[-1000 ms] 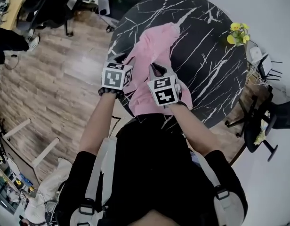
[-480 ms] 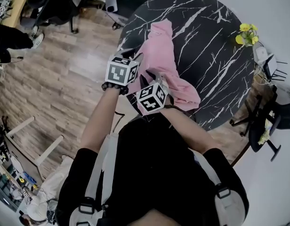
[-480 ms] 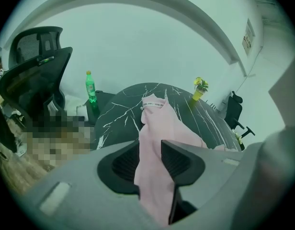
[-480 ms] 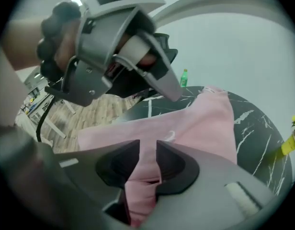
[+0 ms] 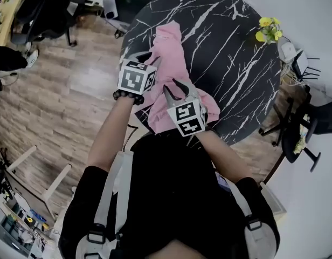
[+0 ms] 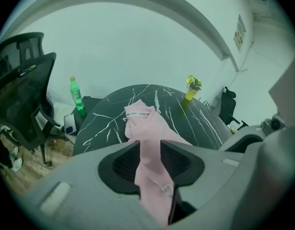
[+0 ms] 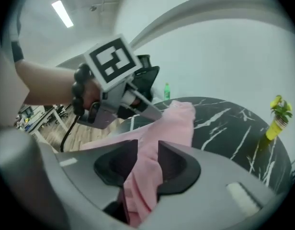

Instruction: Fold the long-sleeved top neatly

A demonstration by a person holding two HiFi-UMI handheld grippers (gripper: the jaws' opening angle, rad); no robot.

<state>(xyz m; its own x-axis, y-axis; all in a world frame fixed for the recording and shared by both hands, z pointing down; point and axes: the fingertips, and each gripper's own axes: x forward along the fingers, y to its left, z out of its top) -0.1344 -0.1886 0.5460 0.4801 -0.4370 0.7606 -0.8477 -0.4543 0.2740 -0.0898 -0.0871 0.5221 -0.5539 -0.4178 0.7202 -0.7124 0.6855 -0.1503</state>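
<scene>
The pink long-sleeved top (image 5: 174, 47) lies lengthwise on the round black marble table (image 5: 236, 63), its near end bunched at the table's edge. My left gripper (image 5: 148, 58) is at the top's left side, shut on a fold of pink cloth (image 6: 142, 121) that fills the gap between its jaws (image 6: 150, 150). My right gripper (image 5: 174, 86) is over the near end. Its jaws have just been opening and stand apart, with a loose bunch of the top (image 7: 178, 119) still lying between them (image 7: 147, 150).
A vase of yellow flowers (image 5: 268, 34) stands at the table's far right. A green bottle (image 6: 76, 97) and a black office chair (image 6: 23, 95) are on the wooden floor (image 5: 63, 90) beyond the table's left side. More chairs (image 5: 303, 128) are to the right.
My right gripper swung left under the left one, then came back to the right and rose. The top's near end went from flat to bunched. My left gripper shifted a little.
</scene>
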